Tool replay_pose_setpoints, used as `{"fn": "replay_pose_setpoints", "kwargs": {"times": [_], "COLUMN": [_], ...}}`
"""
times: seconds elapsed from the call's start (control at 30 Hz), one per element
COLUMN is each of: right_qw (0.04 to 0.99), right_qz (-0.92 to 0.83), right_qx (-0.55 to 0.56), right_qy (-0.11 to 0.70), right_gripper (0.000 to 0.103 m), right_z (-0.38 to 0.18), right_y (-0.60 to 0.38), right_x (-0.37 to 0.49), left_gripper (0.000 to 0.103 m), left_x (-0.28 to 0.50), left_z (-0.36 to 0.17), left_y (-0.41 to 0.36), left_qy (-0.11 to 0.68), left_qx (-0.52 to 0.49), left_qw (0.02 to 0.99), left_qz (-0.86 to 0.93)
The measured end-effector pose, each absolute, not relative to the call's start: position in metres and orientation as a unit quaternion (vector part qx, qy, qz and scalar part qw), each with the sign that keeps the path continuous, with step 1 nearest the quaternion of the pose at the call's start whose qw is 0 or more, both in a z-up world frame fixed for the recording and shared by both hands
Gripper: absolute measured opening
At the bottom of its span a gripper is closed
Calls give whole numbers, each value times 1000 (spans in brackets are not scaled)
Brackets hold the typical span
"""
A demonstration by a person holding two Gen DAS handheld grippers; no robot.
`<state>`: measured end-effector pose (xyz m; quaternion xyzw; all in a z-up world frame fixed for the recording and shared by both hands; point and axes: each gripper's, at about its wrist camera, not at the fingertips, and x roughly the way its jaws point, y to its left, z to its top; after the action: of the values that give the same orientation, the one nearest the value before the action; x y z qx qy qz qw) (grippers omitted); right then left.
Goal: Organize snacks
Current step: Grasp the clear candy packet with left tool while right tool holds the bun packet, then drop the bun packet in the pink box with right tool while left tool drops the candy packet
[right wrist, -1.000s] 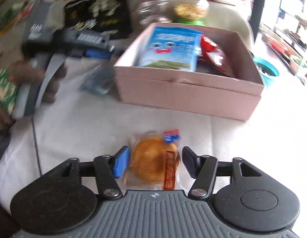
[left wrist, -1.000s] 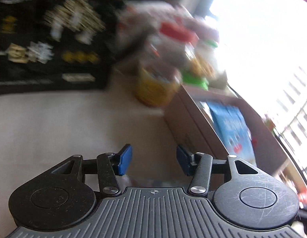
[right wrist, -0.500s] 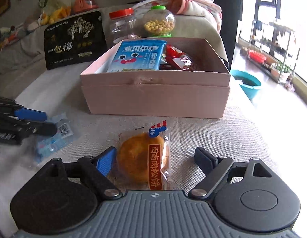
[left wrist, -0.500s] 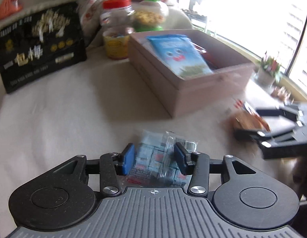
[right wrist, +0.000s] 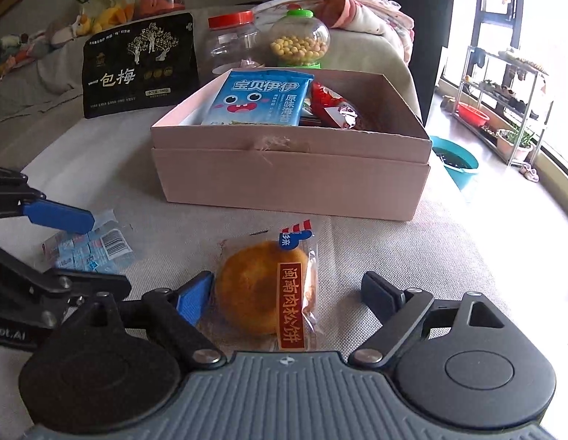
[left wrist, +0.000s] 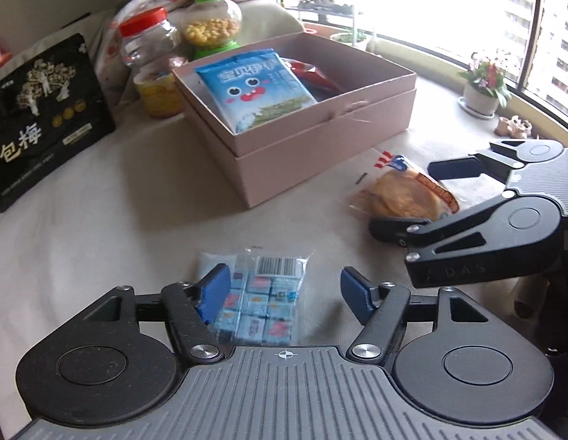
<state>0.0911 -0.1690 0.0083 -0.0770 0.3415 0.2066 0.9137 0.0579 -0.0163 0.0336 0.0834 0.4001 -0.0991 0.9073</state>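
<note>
Left gripper (left wrist: 286,295): jaws opening, spread wide over a clear packet of small blue candies (left wrist: 264,299) lying flat on the beige cloth surface (left wrist: 100,227). Left pad touching or just beside the packet edge, can't tell which; right pad well clear. Not gripped.

Right gripper (right wrist: 287,293): jaws opening too, wide apart around a wrapped round pastry (right wrist: 265,288), flat on the cloth. Blue pad just beside the wrapper, other pad apart from it. Not gripped.

Pink cardboard box (right wrist: 291,179) open, just beyond both packets. Inside: blue seaweed bag (right wrist: 260,99) propped on the left, red packet (right wrist: 333,106) beside it.

Behind the box: black plum pouch (right wrist: 139,64) upright, red-lidded clear jar (right wrist: 230,42), green-capped jar of yellow balls (right wrist: 298,40), yellow tub (left wrist: 157,91).
</note>
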Motion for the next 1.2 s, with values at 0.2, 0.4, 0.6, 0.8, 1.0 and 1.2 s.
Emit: {"fn": "replay_pose_setpoints", "kwargs": {"times": [0.2,0.4,0.6,0.8,1.0,1.2], "right_qw": [913,906,900,901,902,902], "right_qz": [208,219,227,226,226,225], "right_qx": [-84,-92,-86,-91,-92,-92], "right_qy": [342,350,362,359,357,356], "right_gripper": [91,98,103,103,103,103], "right_z": [7,7,7,6,6,6], "right_y": [-166,-164,-166,-166,-166,-165], "right_x": [90,92,93,91,91,90], "left_gripper": [74,76,74,74,74,79], "left_x": [67,72,64,42,27,28], "left_z": [25,21,20,21,23,22], "left_y": [5,15,12,9,2,7], "left_qy": [408,407,401,401,418,421], "left_qx": [62,28,20,13,58,36], "left_qw": [909,909,912,910,901,900], "left_qz": [-57,-81,-79,-102,-100,-106]}}
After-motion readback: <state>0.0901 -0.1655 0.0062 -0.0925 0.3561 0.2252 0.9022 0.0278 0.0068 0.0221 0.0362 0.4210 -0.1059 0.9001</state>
